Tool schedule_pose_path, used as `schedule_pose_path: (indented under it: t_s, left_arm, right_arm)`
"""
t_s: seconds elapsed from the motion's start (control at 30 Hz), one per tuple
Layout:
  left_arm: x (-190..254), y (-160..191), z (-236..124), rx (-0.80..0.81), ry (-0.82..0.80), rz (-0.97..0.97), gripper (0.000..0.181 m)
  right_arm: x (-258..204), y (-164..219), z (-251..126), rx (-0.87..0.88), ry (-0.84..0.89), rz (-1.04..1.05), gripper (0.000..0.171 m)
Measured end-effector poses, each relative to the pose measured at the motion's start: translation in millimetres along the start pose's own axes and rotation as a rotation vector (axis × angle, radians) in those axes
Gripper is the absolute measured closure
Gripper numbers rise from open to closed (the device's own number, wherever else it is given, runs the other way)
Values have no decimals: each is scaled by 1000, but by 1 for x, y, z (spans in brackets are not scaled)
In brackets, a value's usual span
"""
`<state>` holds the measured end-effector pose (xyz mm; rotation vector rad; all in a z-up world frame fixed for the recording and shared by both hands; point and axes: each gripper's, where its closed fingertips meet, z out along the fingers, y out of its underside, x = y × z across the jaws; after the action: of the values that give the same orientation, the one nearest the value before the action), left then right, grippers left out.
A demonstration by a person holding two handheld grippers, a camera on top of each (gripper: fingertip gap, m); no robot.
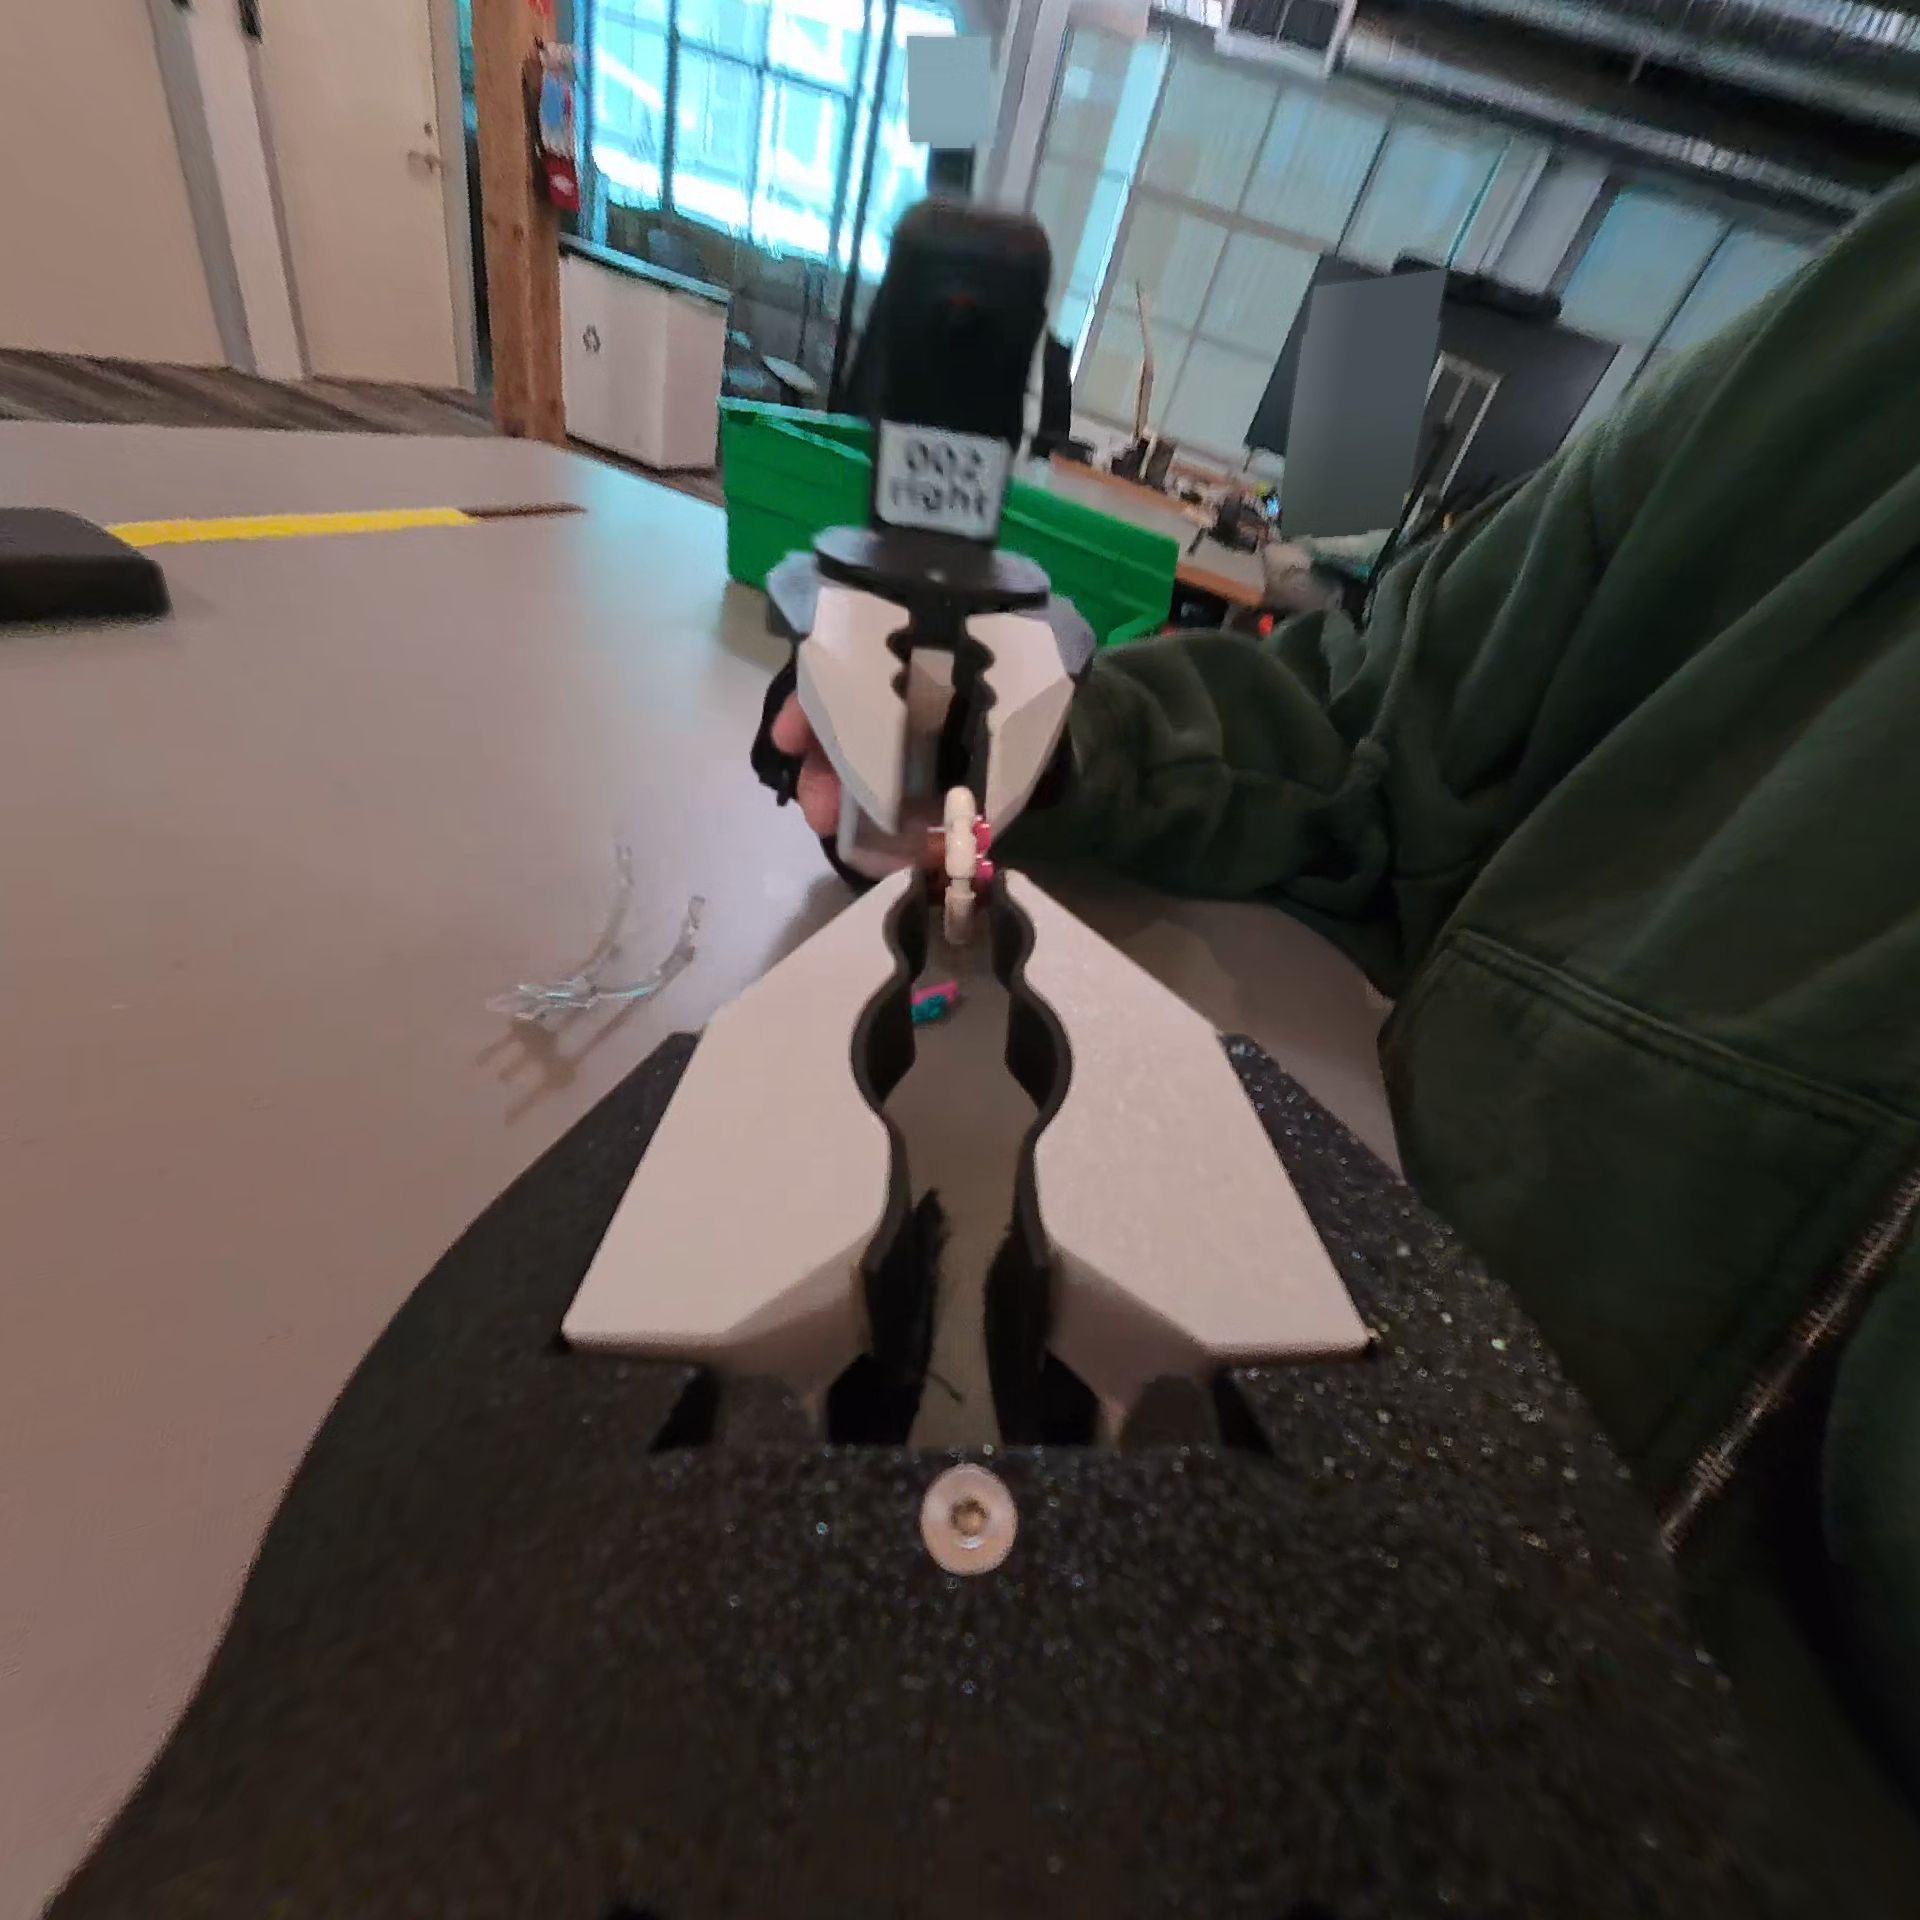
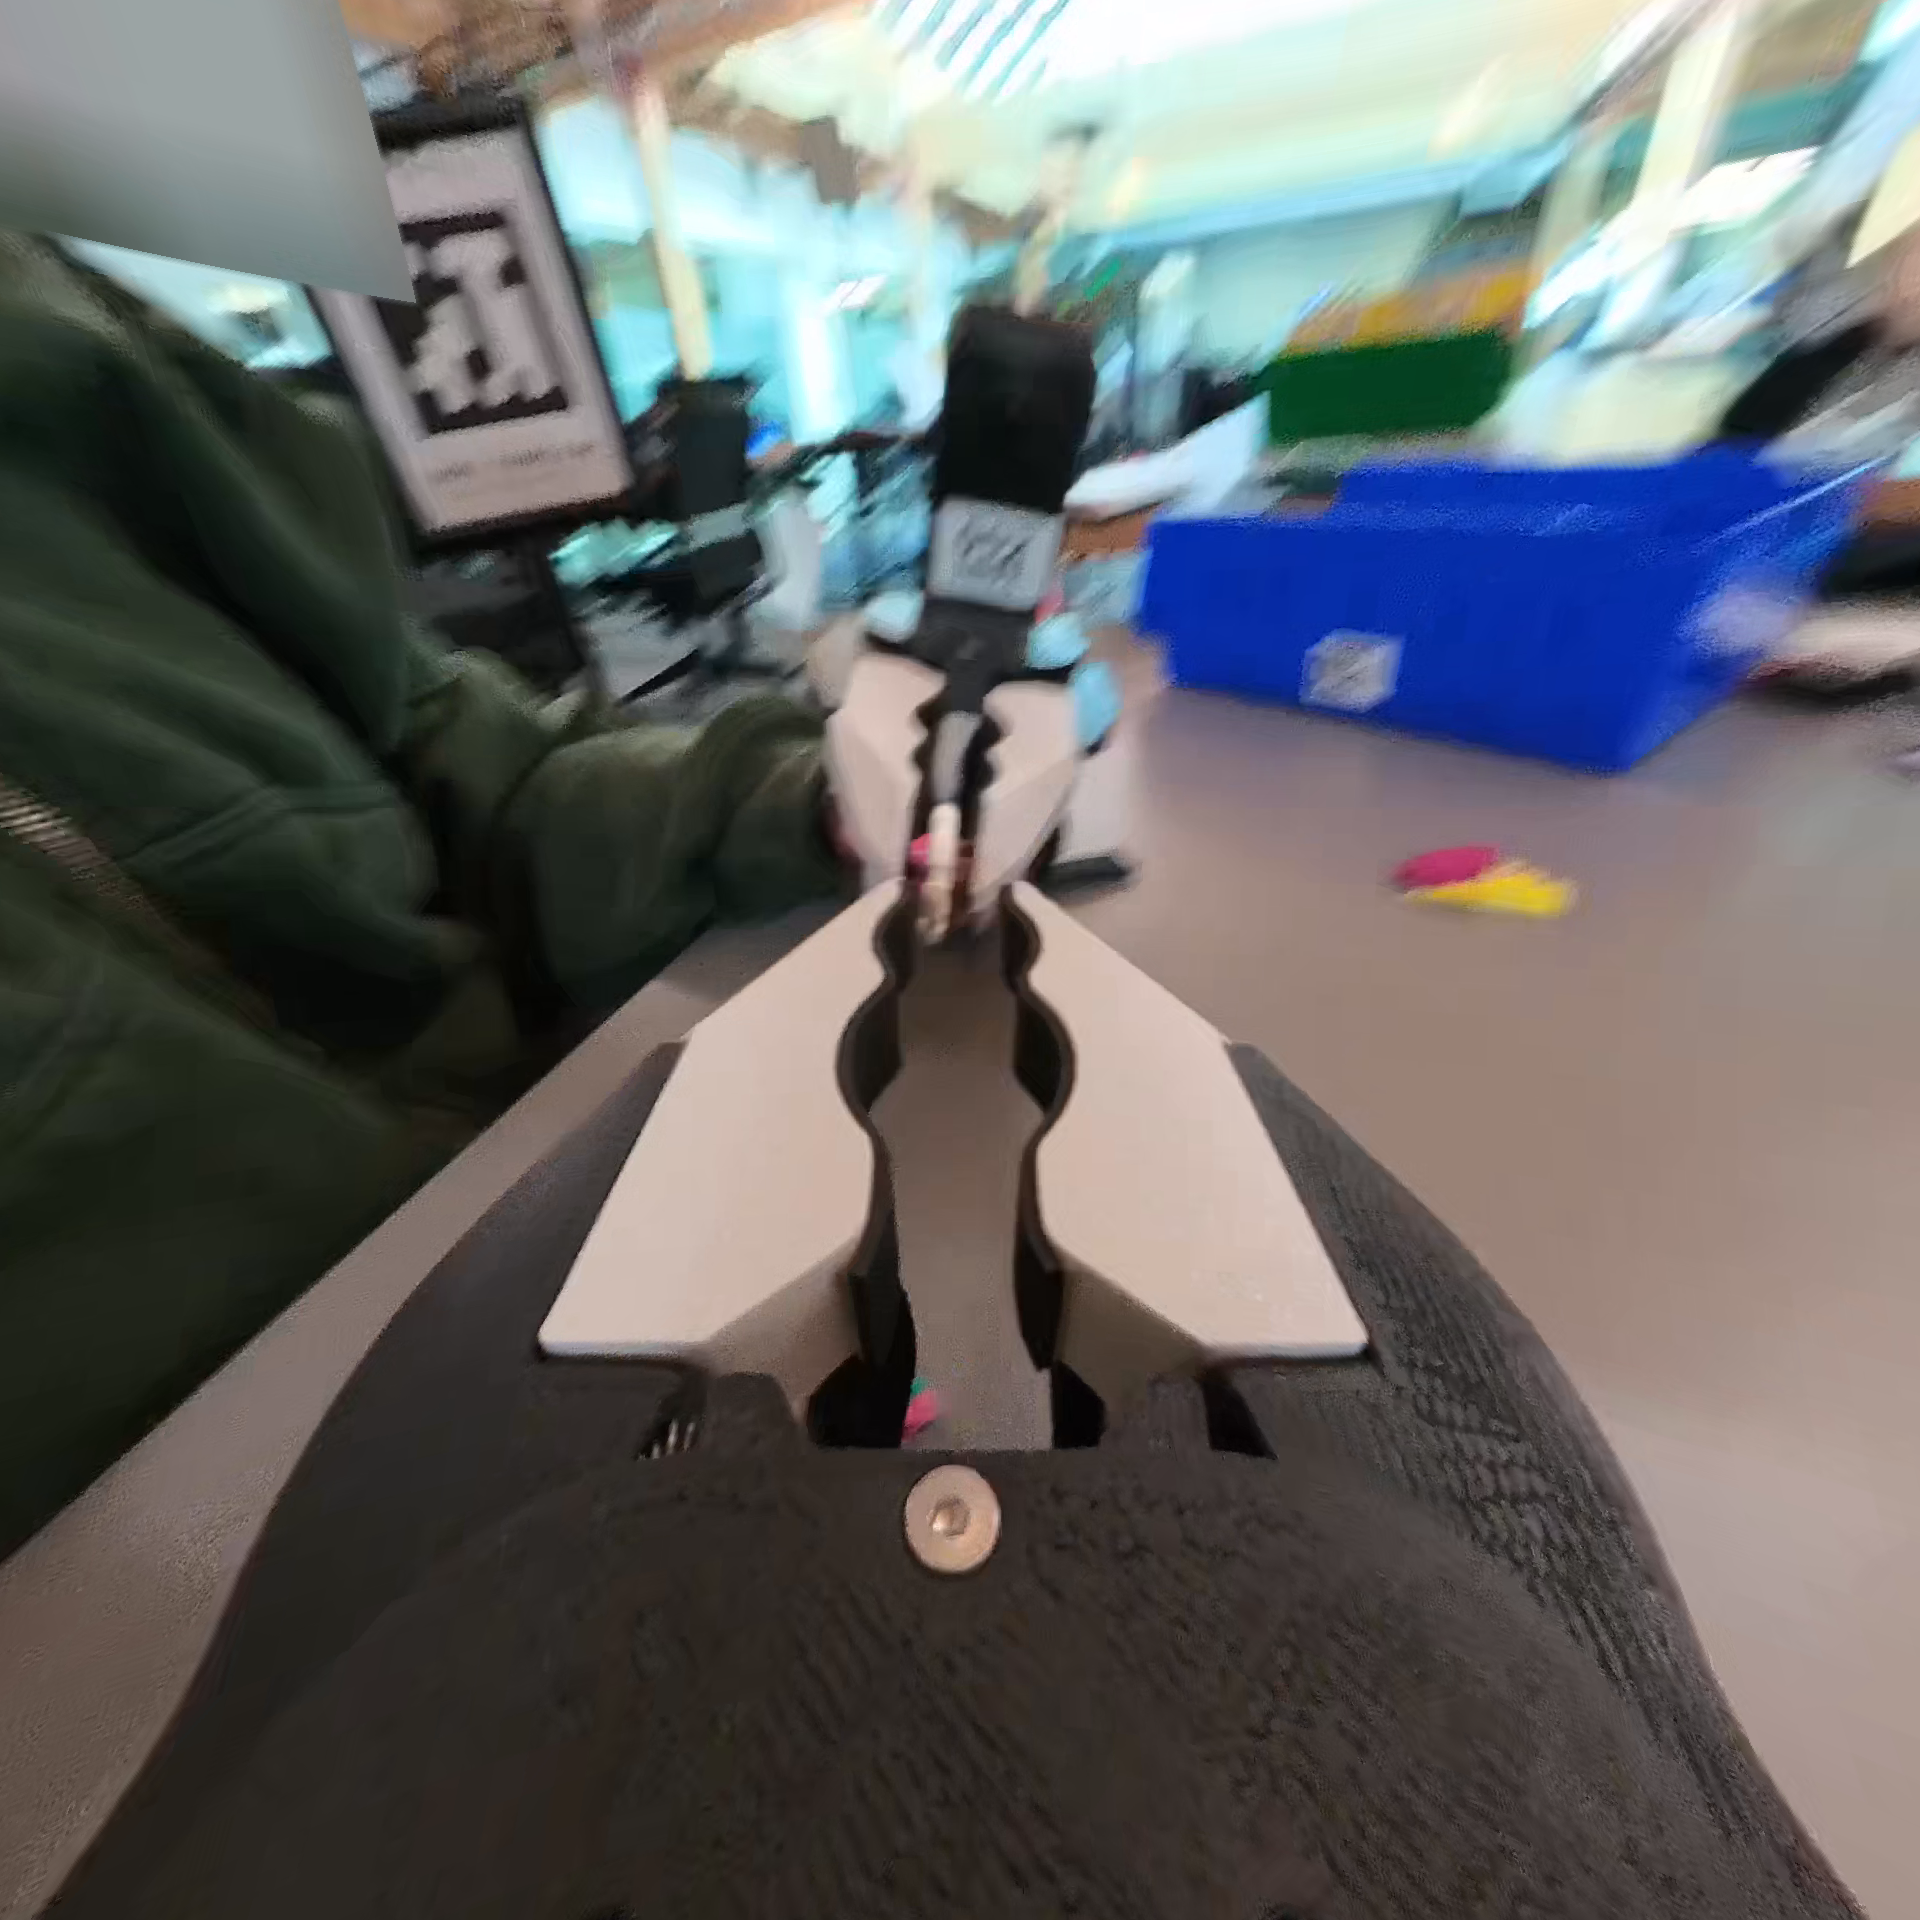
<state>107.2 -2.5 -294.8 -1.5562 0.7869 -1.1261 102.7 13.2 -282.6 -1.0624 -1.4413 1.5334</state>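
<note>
A small toy figure (image 1: 960, 844), cream with pink and brown parts, is held in the air between my two grippers, which face each other tip to tip. My left gripper (image 1: 962, 902) is shut on its lower cream end. My right gripper (image 1: 948, 831) comes from the opposite side and is shut on the other end. In the blurred right wrist view the figure (image 2: 940, 883) sits at the tips of my right gripper (image 2: 945, 909), with the left gripper (image 2: 951, 831) behind it. A small pink and teal piece (image 1: 933, 1003) lies on the table below.
A grey table (image 1: 312, 779) carries a clear plastic wrapper (image 1: 603, 966), a black object (image 1: 73, 566) and yellow tape (image 1: 291, 525). A green bin (image 1: 790, 488) stands behind. A blue bin (image 2: 1507, 603) and pink and yellow pieces (image 2: 1486, 883) lie to the right. A person's green sleeve (image 1: 1247, 758) is close.
</note>
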Motion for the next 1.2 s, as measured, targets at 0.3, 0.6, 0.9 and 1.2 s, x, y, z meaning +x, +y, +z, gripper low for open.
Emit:
schedule_pose_path:
  t_s: [0.3, 0.6, 0.9, 1.2]
  left_arm:
    - [-15, -19, -24, 129, -184, 221, 172]
    - [-36, -30, -39, 214, -279, 101, 172]
    - [-47, -36, -51, 290, -318, 18, 173]
    - [-53, -45, -61, 362, -351, 14, 172]
  right_arm:
    - [72, -42, -63, 147, 725, -420, 152]
    - [66, -32, -49, 111, 667, -383, 158]
    - [50, -25, -29, 54, 591, -472, 159]
    - [61, -9, -18, -51, 562, -526, 161]
